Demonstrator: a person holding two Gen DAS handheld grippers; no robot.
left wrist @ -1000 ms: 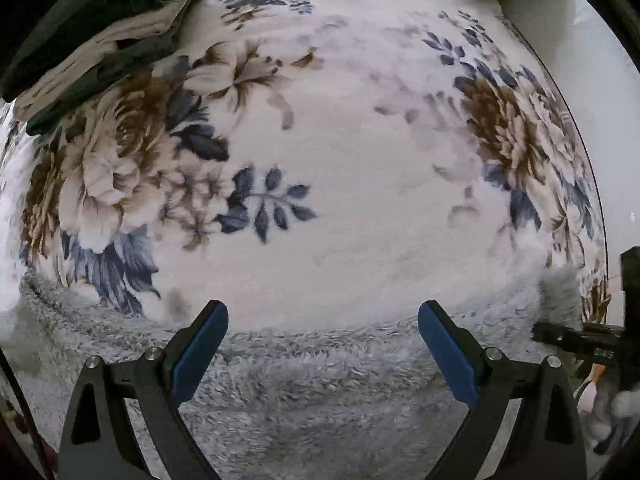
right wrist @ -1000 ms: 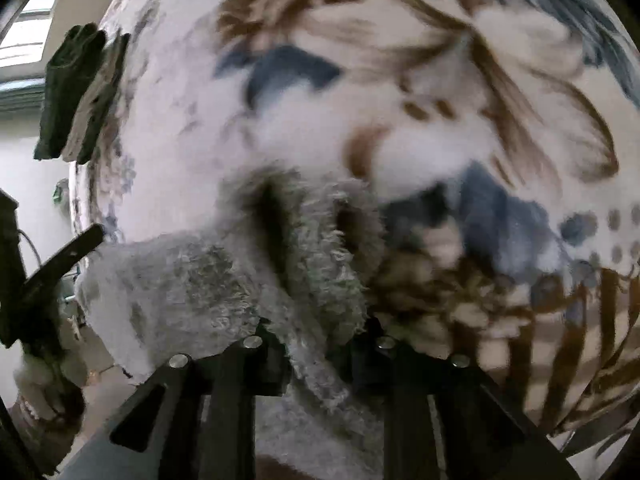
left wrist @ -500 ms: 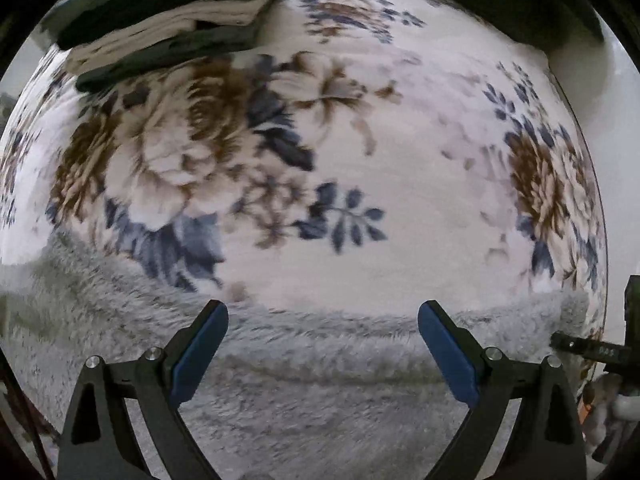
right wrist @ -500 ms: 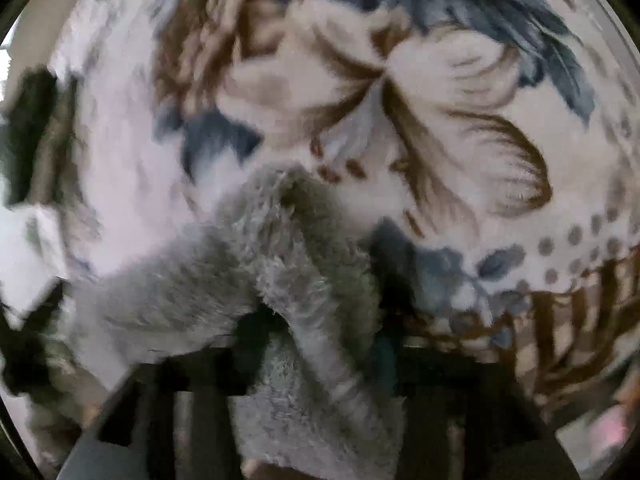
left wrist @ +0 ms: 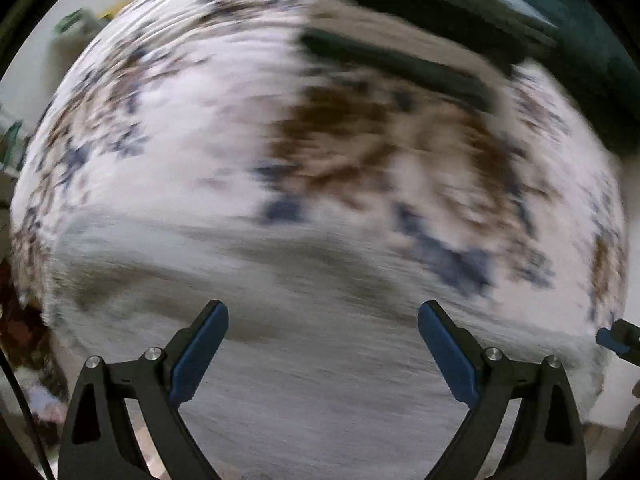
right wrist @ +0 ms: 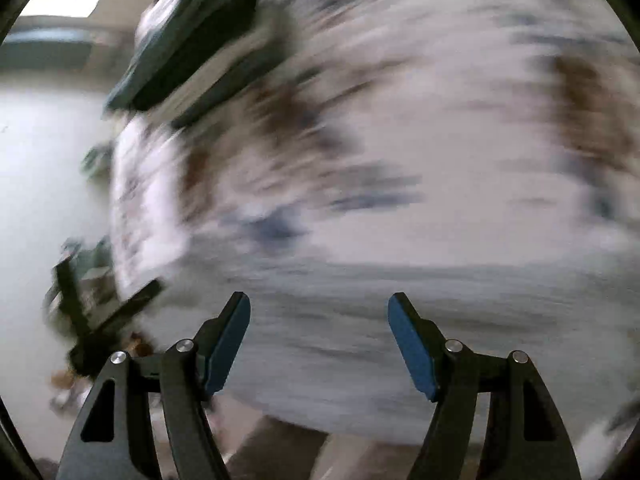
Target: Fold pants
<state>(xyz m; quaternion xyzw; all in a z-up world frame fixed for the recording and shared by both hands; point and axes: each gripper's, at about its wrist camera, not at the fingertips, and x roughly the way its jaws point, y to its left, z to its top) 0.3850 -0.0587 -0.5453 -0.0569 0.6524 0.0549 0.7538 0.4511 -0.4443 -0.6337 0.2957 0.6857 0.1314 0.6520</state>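
Note:
Both views are smeared by motion. The grey fleece pants [left wrist: 320, 360] lie flat along the near edge of a floral blanket [left wrist: 200, 140]. My left gripper [left wrist: 322, 334] hangs above them, open, with nothing between its blue pads. In the right wrist view the same grey pants [right wrist: 400, 320] stretch across the lower half. My right gripper [right wrist: 319, 330] is above them with its jaws opening, and nothing is between the pads. The other gripper's dark frame [right wrist: 108, 320] shows at the left.
A stack of folded dark and beige clothes [left wrist: 420, 52] lies at the far side of the blanket, also seen as folded clothes [right wrist: 192, 44] at upper left. Pale floor [right wrist: 48, 152] lies beyond the blanket's left edge. A dark green item [left wrist: 592, 60] sits at the far right.
The right gripper has let go of the grey pants, opened and lifted away. The left gripper has swept sideways over the blanket, staying open. The folded stack has shifted right in its view.

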